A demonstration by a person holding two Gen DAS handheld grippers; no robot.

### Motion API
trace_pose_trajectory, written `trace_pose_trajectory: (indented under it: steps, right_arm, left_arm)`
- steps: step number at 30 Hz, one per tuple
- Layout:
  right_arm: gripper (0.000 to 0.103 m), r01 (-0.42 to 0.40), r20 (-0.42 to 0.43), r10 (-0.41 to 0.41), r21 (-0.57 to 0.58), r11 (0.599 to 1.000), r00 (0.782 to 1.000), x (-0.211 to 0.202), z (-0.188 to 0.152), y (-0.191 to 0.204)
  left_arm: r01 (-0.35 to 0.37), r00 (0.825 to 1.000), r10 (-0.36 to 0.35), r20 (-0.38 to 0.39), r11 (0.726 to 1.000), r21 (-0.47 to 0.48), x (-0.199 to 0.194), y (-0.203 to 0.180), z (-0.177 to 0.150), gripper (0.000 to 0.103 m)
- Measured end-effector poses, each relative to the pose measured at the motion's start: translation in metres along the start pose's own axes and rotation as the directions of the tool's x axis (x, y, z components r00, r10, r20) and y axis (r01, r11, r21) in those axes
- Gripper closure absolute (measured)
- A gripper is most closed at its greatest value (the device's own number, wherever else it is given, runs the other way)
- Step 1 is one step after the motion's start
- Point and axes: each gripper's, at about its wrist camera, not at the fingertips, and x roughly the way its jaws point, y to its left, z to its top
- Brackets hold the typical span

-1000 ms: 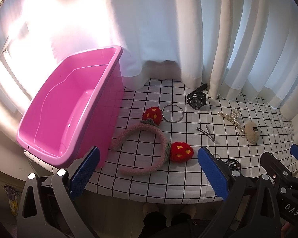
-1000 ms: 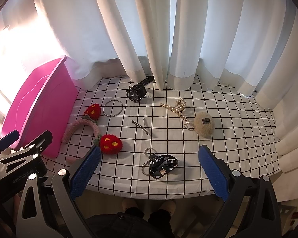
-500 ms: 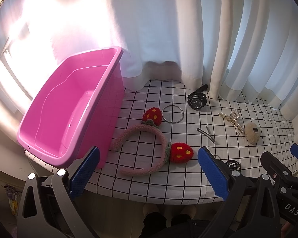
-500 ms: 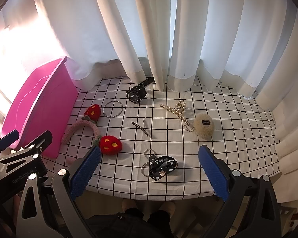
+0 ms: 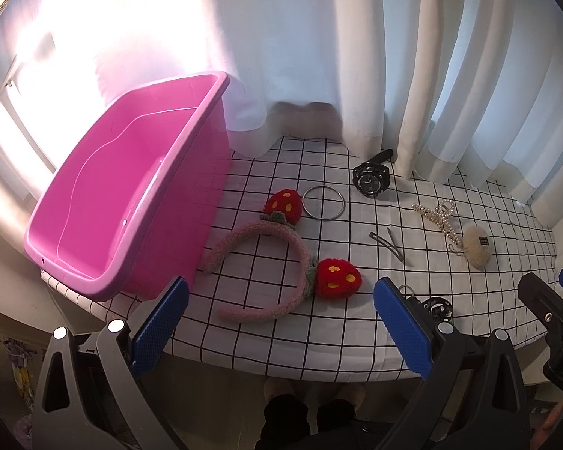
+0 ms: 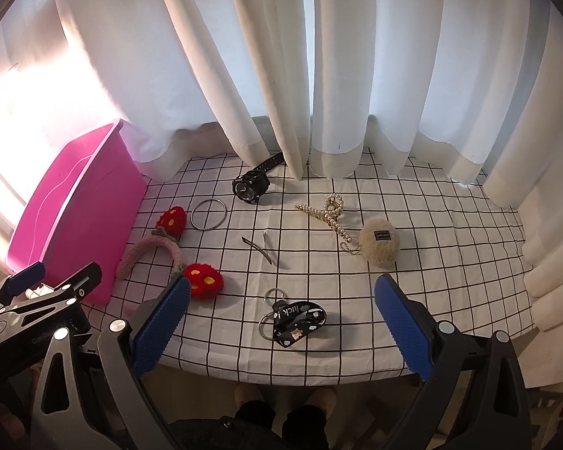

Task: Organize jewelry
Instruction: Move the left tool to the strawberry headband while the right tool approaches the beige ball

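Your left tool (image 5: 277, 322): spread, holding nothing.
Your right tool (image 6: 281, 322): spread, holding nothing.
Pink plastic bin (image 5: 131, 195): far left on the table (image 6: 431, 300).

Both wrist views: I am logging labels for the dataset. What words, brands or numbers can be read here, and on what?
"luck": on the black keychain strap.
"D...": on the right gripper body, cut off by the frame edge.
"Ge...": on the left gripper body, the rest too blurred.
Patch on the beige plush pompom: too small to read.
Black watch face: unreadable.
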Motion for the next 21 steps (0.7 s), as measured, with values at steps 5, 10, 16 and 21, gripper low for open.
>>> trace_pose_trajectory:
  steps: [5,10,16,21]
  right_arm:
    - [0.009,-0.004,-0.045,0.006,0.057,0.998,0.999,0.020,-0.009,-0.043]
    - [0.009,0.002,-0.102,0.005,0.067,0.998,0.995,0.053,-0.020,-0.083]
    - [0.009,0.024,-0.138,-0.019,0.038,0.999,0.990,0.094,-0.021,-0.116]
    - [0.009,0.007,-0.137,-0.003,0.029,1.000,0.991,0.126,-0.010,-0.132]
  left_arm:
    - [-0.004,0.999,0.004,-0.050,1.000,0.010,0.023,-0.013,-0.018,0.006]
    - [-0.010,0.995,0.009,-0.097,1.000,-0.016,0.052,-0.023,-0.039,0.006]
    - [-0.013,0.991,0.001,-0.135,0.996,-0.088,0.084,-0.030,-0.060,0.006]
    - [-0.021,0.993,0.001,-0.119,0.985,-0.174,0.104,-0.030,-0.064,0.006]
